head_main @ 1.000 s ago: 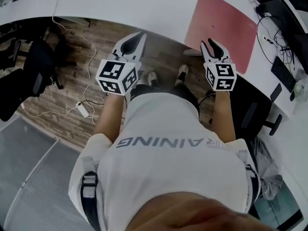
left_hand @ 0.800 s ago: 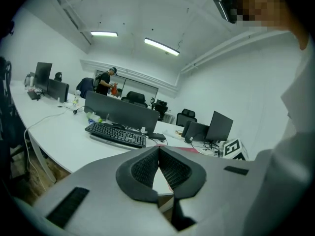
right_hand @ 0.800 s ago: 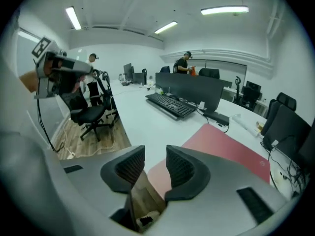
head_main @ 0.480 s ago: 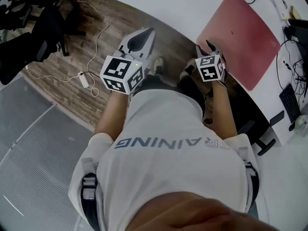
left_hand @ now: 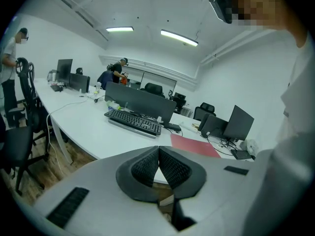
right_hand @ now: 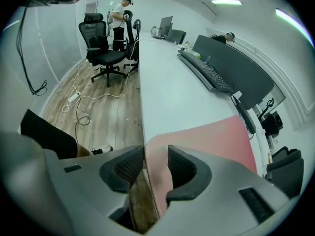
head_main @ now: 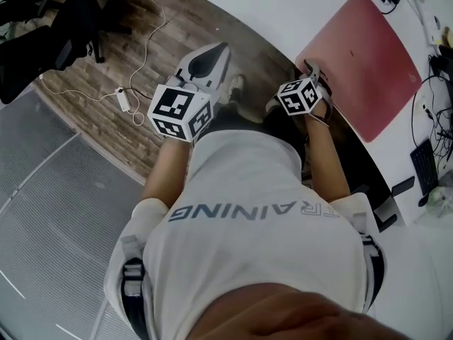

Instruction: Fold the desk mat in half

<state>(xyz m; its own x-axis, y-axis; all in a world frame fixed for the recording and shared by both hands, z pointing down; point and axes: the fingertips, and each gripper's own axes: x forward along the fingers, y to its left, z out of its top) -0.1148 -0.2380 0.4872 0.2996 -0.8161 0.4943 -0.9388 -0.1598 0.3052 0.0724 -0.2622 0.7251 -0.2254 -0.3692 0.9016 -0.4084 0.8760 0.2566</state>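
Head view: the mat (head_main: 368, 55) is lying flat and unfolded at the desk's (head_main: 269, 9) near edge. The right tool (head_main: 309, 68) is hanging at the mat's near corner. The left tool (head_main: 216, 52) is hovering off the desk, over the floor (head_main: 106, 62).

Left gripper view: the left tool is clenched on nothing.

Right gripper view: the right tool is released, its jaws having just been closing slightly, with the mat's corner sitting between them unpinched.

Judging by this, 0 of the fold is done: gripping, lifting and folding over are all remaining.
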